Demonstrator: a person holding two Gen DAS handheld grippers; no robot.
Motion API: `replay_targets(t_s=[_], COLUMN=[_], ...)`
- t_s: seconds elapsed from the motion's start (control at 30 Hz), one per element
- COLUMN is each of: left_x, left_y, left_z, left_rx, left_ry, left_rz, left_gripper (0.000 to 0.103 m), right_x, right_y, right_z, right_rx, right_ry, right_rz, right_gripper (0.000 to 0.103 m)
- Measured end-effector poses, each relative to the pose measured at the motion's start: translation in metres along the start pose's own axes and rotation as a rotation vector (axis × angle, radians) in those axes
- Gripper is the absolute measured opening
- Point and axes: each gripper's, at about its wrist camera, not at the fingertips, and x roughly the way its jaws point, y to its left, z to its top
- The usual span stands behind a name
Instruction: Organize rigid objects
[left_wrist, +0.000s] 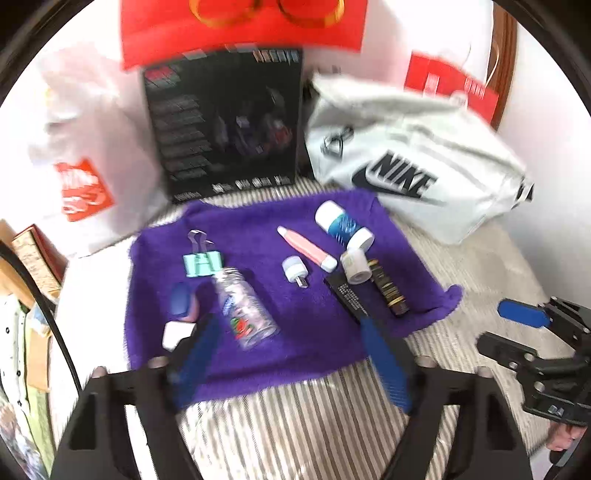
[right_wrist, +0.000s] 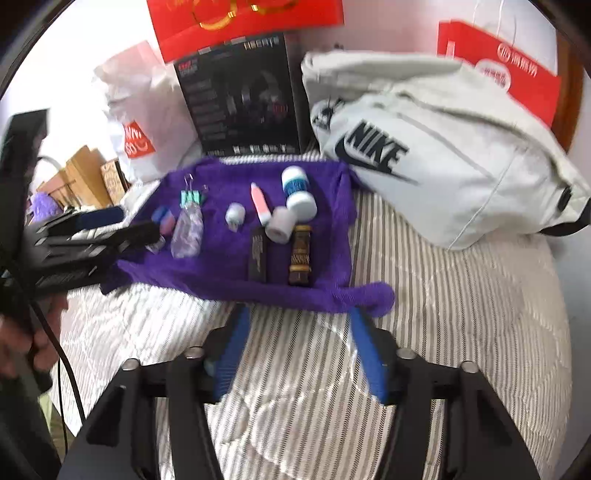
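Note:
A purple cloth (left_wrist: 314, 332) lies on striped bedding and carries the small objects. On it are a mint binder clip (left_wrist: 203, 263), a clear bottle (left_wrist: 245, 310), a blue and pink piece (left_wrist: 183, 302), a small white plug (left_wrist: 294, 270), a pink tube (left_wrist: 306, 248), a white and blue bottle (left_wrist: 343, 226), a tape roll (left_wrist: 355, 266), a black bar (left_wrist: 347, 297) and a brown tube (left_wrist: 388, 291). My left gripper (left_wrist: 288, 325) hangs open over the cloth's near part, beside the clear bottle. My right gripper (right_wrist: 298, 310) stands open at the cloth's near edge (right_wrist: 258, 295), holding nothing.
A grey Nike bag (right_wrist: 443, 155) lies at the back right of the cloth. Behind the cloth stand a black box (right_wrist: 240, 99), red paper bags (right_wrist: 498, 70) and a white plastic bag (right_wrist: 147, 122). Striped bedding (right_wrist: 443, 314) spreads to the right. A hand (right_wrist: 22, 339) and a cable are at the left.

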Motion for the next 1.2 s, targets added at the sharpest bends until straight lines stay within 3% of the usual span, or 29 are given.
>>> replay_targets(t_s=[0.03, 0.07, 0.13, 0.27, 0.4, 0.63, 1.2], left_x=[-0.009, -0.021, -0.041, -0.079, -0.099, -0.121, -0.129], left_y=[0.001, 0.002, 0.001, 0.001, 0.002, -0.005, -0.008], left_z=[-0.002, -0.004, -0.009, -0.021, -0.035, -0.057, -0.071], left_rx=[-0.008, -0.02, -0.035, -0.09, -0.122, -0.124, -0.13], left_ry=[-0.019, -0.035, -0.066, -0.117, -0.114, -0.103, -0.096], left_rz=[0.006, 0.016, 0.033, 0.055, 0.052, 0.034, 0.039], left_gripper=[0.089, 0.097, 0.102, 0.103, 0.103, 0.103, 0.103], right_x=[-0.005, -0.01, -0.021, -0.038, -0.054, -0.07, -0.089], right_y=[0.003, 0.007, 0.015, 0.023, 0.031, 0.04, 0.031], right_z=[0.0, 0.001, 0.0, -0.004, -0.012, -0.032, -0.048], right_rx=[-0.001, -0.001, -0.001, 0.034, 0.047, 0.057, 0.101], right_ry=[-0.014, -0.027, -0.051, -0.065, -0.065, -0.023, -0.012], right_rz=[-0.005, -0.012, -0.04, -0.051, -0.109, -0.129, -0.142], right_gripper=[0.069, 0.08, 0.093, 0.1, 0.103, 0.103, 0.103])
